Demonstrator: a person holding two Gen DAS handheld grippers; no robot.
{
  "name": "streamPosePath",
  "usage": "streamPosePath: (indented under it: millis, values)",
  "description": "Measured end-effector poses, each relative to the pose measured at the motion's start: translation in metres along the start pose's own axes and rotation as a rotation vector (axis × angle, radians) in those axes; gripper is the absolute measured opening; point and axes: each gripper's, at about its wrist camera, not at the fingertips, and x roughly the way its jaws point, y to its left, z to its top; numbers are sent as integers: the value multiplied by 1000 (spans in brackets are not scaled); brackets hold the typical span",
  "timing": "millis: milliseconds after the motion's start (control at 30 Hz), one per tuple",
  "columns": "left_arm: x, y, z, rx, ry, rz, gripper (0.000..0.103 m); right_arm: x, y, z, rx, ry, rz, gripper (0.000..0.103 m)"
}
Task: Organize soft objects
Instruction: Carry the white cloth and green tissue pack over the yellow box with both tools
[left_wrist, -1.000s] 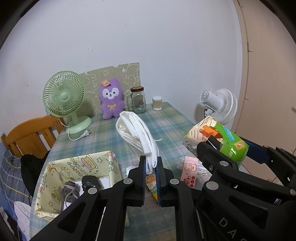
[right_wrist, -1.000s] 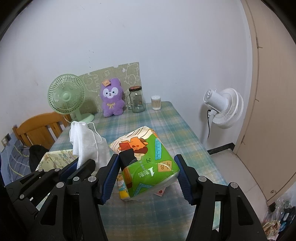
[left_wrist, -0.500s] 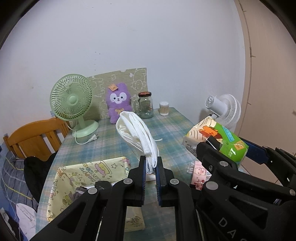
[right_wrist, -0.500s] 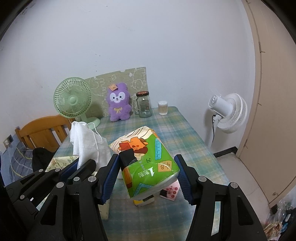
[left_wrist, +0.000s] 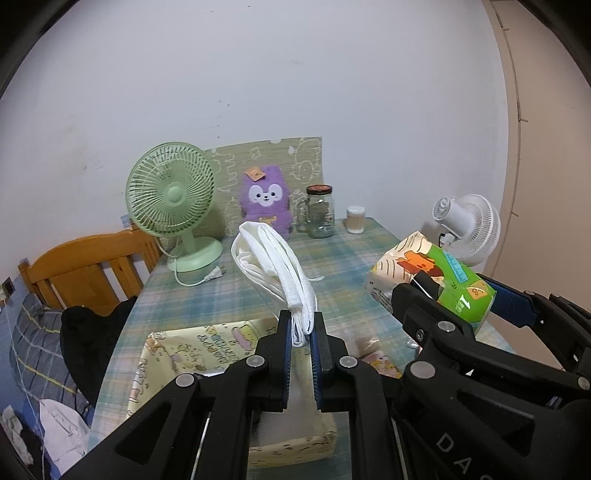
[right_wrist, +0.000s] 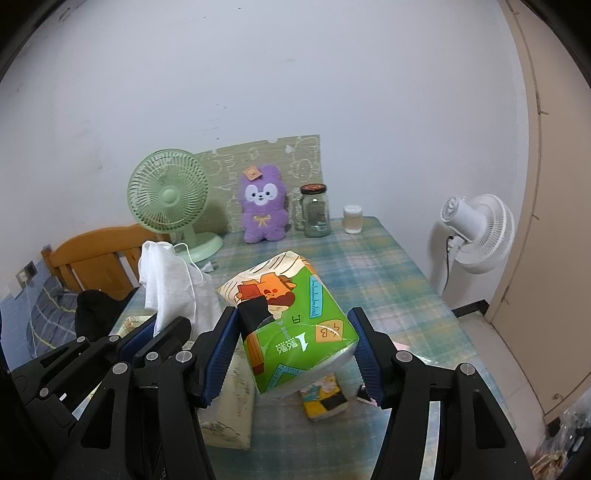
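Both tongs have drawn back from the far wall over the last second, and more of the plaid table (right_wrist: 373, 266) now shows ahead of us, with the patterned fabric box (left_wrist: 207, 343) sliding under the left pair. We see the left tongs (left_wrist: 300, 334) pinched nearly shut on a folded white cloth (left_wrist: 273, 266), which stands up from the pads and leans toward the wall, above the box's near rim. We see the right tongs (right_wrist: 295, 343) partly open, their blue pads pressed to both sides of a green tissue pack (right_wrist: 291, 325) held clear of the table, over small packets (right_wrist: 325, 397) lying below it. In the right view the two tongs sit side by side, the cloth just left of the pack. Beyond them the middle of the table lies open up to a green desk fan (left_wrist: 171, 199), a purple plush toy (right_wrist: 263, 205), a glass jar (right_wrist: 316, 216) and a small cup (right_wrist: 352, 219) ranged along the back edge. A white standing fan (right_wrist: 476, 229) stands past the table's right edge; a wooden chair (left_wrist: 88, 269) stands at its left.
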Motion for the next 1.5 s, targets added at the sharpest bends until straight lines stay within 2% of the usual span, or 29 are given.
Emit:
streamPosePath:
  millis: [433, 1167, 1500]
  values:
    - [6, 36, -9, -24, 25, 39, 7, 18, 36, -5, -33, 27, 50, 63]
    - [41, 86, -41, -48, 159, 132, 7, 78, 83, -27, -91, 160, 143, 63]
    - [57, 96, -57, -42, 225, 146, 7, 99, 95, -44, -104, 227, 162, 63]
